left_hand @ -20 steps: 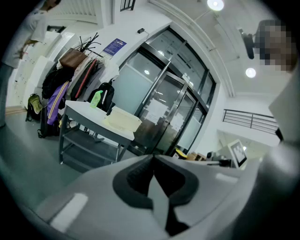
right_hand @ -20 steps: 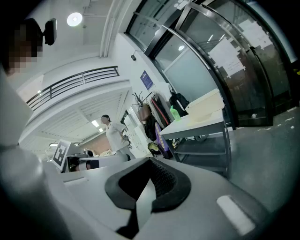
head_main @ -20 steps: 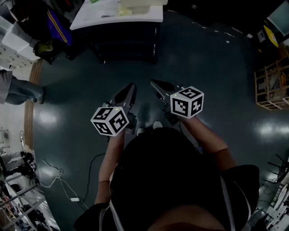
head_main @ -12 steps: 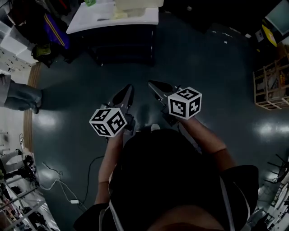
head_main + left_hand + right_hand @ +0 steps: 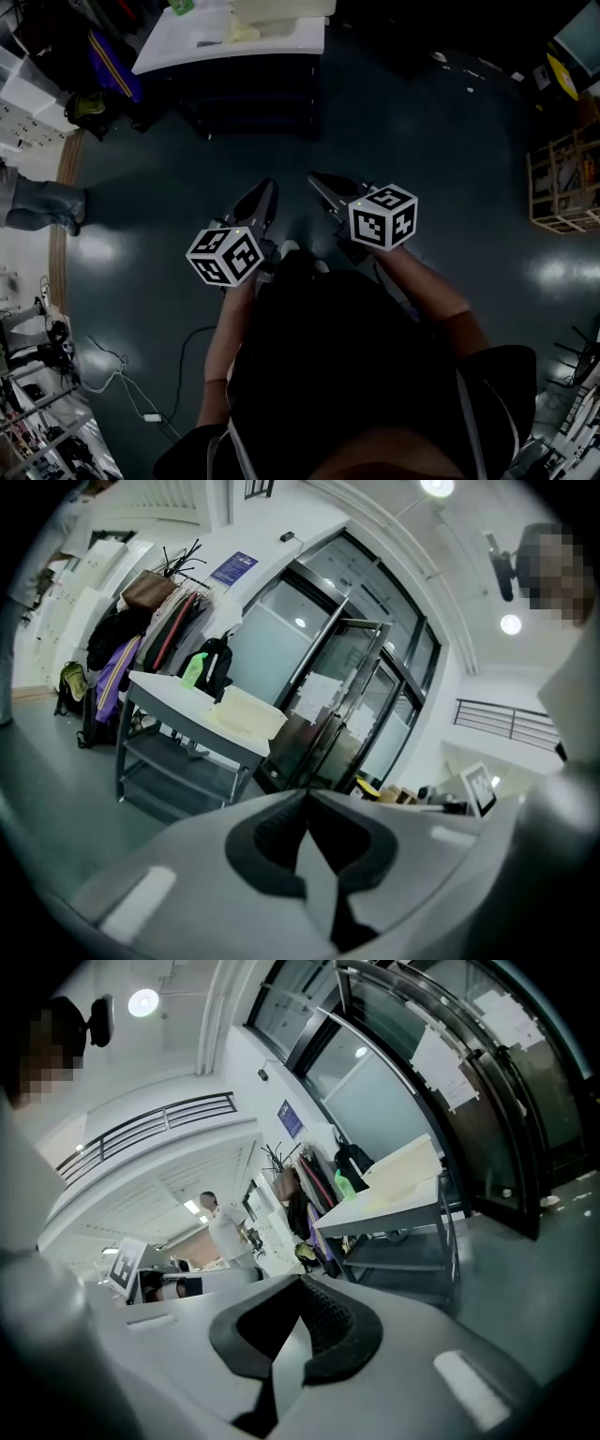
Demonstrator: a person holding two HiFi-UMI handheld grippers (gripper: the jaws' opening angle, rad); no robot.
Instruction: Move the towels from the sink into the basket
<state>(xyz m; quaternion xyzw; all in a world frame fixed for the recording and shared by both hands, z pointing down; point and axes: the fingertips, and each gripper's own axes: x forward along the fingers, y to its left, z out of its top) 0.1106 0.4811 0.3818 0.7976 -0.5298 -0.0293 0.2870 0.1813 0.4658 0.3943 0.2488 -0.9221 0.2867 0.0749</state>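
Sits a little higher and further left in the head view than a moment ago, white table (image 5: pixel 178 47), far side cut by the top edge; gray trouser leg (image 5: pixel 42 204) of a bystander at the left edge also lower than before. Keep much the same spot in the middle of that view, both grippers side by side over dark floor (image 5: pixel 441 141), marker cubes up, noses aimed toward the table and tipped slightly down

Left gripper (image 5: pixel 307 794): clenched, jaws meeting at the tips, nothing between them. Right gripper (image 5: pixel 302 1279): clenched likewise, empty

Well apart from both, on the table top, a pale cream tub (image 5: pixel 248 714) with a green bottle (image 5: pixel 193 670) near it; cannot tell from here whether sink or basket, and whatever lies inside hidden behind its wall. Open shelf under the table top

Coats and bags (image 5: pixel 141 621) hanging behind the table's left end in the left gripper view. In the right gripper view, a person in white (image 5: pixel 223 1227) standing far off, left of the table. White shoe tip (image 5: pixel 289 248) showing between the two grippers' bodies, just ahead of the dark torso
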